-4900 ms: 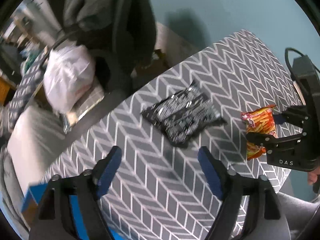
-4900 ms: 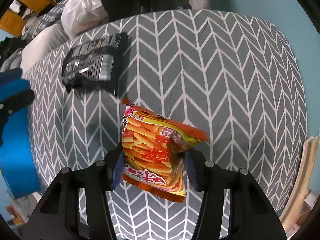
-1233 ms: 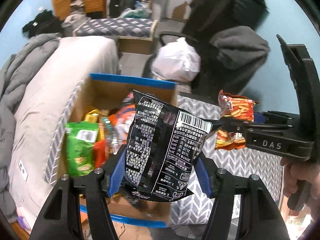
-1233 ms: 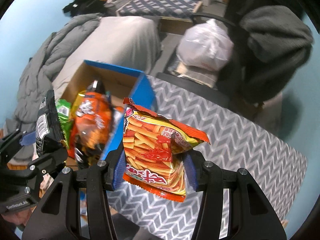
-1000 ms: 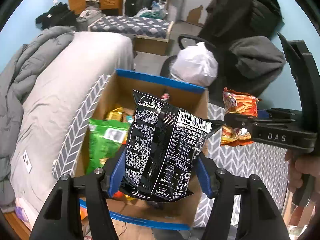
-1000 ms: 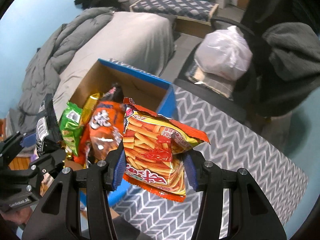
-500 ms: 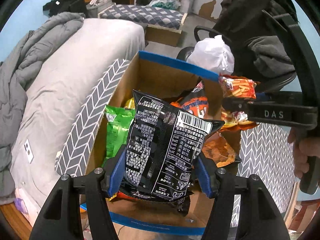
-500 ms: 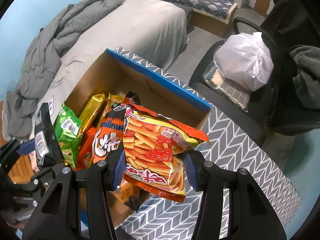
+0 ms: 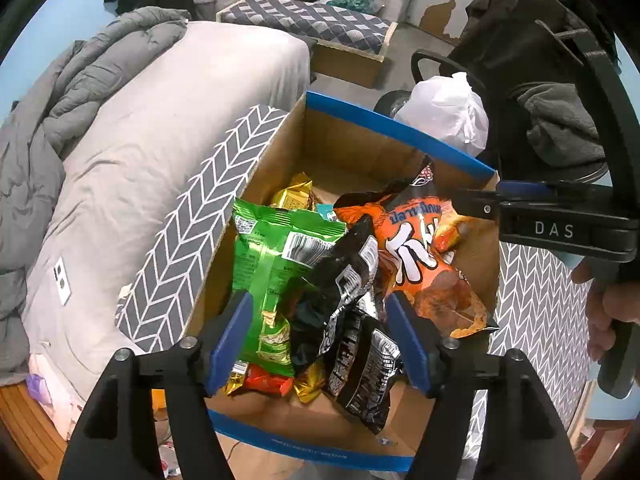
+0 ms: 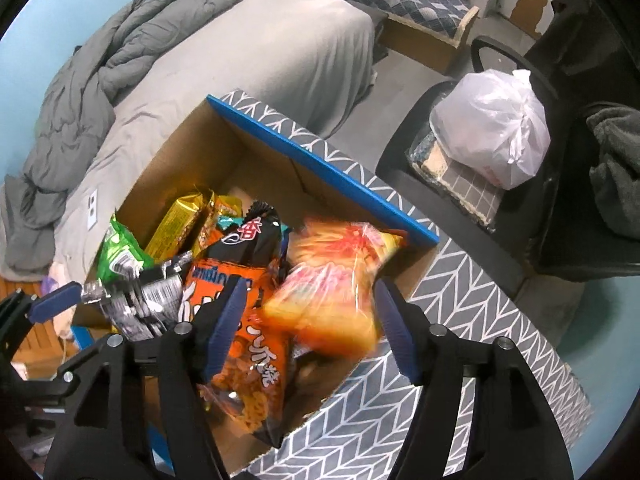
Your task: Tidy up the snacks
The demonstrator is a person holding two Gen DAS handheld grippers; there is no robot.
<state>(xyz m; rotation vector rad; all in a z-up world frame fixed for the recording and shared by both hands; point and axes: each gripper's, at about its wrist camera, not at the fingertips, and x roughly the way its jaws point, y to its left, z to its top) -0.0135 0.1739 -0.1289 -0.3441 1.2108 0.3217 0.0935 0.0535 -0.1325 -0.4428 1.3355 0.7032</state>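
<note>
A blue-rimmed cardboard box holds several snack bags. My left gripper is open above it. The black snack bag lies loose on the pile below its fingers, beside a green bag and an orange bag. My right gripper is open over the box's right side. The orange-yellow fries bag is blurred, dropping between its fingers into the box. The right gripper also shows in the left wrist view, the left one in the right wrist view.
The box sits beside a grey chevron-patterned table. A bed with grey bedding lies to the left. A chair with a white plastic bag stands beyond the box. My hand grips the right tool.
Both grippers have opened over the box. The black bag has dropped from the left one onto the pile, and the fries bag is falling from the right one.
</note>
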